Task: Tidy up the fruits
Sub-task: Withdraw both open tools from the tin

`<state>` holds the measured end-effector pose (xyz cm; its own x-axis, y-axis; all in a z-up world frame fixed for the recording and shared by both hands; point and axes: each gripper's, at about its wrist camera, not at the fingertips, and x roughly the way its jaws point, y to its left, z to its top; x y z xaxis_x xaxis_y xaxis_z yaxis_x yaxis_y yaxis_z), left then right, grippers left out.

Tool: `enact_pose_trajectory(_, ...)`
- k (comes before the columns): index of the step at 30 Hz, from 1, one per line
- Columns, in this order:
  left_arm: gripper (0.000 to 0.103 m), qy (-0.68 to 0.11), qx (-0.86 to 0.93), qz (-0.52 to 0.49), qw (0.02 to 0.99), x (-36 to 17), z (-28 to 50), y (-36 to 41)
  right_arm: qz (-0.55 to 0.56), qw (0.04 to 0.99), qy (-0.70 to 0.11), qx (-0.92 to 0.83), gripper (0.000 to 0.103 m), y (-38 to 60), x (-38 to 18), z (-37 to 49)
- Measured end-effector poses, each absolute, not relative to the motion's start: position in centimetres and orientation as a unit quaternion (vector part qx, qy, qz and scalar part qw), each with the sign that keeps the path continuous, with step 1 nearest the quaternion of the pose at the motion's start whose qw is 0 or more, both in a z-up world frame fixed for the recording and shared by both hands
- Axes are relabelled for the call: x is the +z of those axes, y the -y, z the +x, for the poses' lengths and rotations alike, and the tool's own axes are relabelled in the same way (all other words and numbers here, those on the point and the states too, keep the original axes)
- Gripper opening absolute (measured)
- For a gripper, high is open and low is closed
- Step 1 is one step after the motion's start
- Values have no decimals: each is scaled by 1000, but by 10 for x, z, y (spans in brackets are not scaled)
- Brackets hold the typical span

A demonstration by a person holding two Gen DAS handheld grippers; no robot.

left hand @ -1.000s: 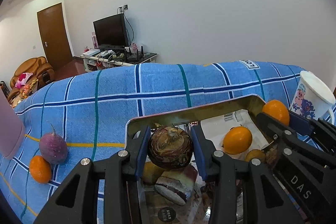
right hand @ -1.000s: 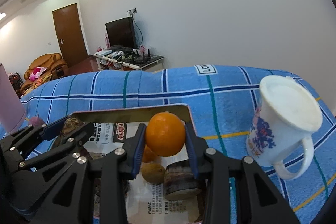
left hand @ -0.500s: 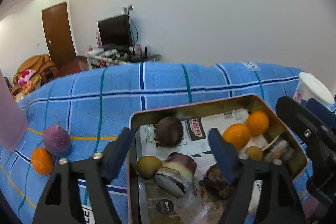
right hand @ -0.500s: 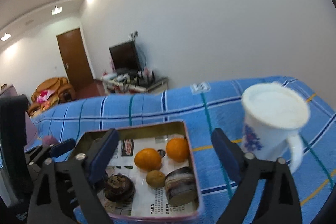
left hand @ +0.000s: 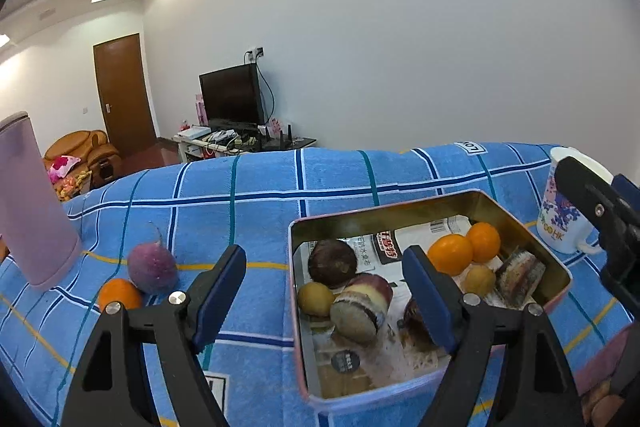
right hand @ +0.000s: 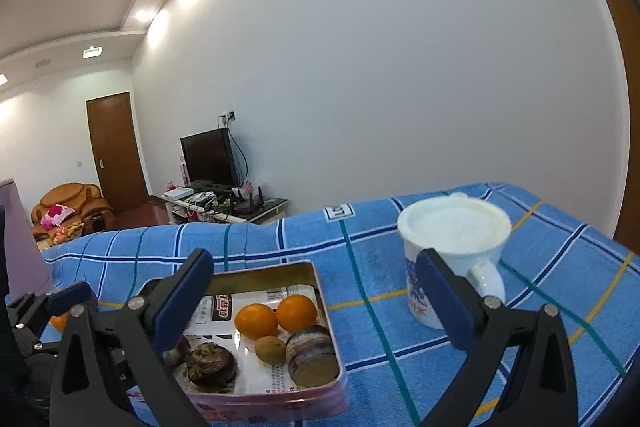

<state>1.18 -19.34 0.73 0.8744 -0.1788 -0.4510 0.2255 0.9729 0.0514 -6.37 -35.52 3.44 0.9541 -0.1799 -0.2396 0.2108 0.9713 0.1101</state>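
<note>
Both claws released, nothing between the jaws: left claw [left hand: 324,291] spread over the near-left wall of the tin [left hand: 516,223]; right claw [right hand: 312,301] still opening, framing the tin and the white mug [right hand: 452,255]. Fruit status: tin on the blue plaid worktop [left hand: 248,187] holds two oranges [right hand: 276,315], a small yellow-brown fruit [right hand: 271,349], a dark round one [left hand: 333,263], a second yellow one [left hand: 315,299], plus cut layered pieces. Remaining outside: one orange [left hand: 119,294] and a purple radish-like root [left hand: 153,267], touching each other, left of the tin near the pink cylinder [left hand: 32,203]. My read: mostly done, those two pending, left claw closest.
</note>
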Motion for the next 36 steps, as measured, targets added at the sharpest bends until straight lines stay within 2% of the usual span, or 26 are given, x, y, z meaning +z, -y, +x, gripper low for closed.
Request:
enact_pose_trajectory(17, 82, -215, -97, 60, 970, 8, -31, 170, 4, 987, -126, -99, 103, 322, 32, -106)
enact_pose_trajectory(36, 82, -222, -114, 81, 965, 5, -57, 149, 18, 980, -150, -125, 103, 310, 27, -141)
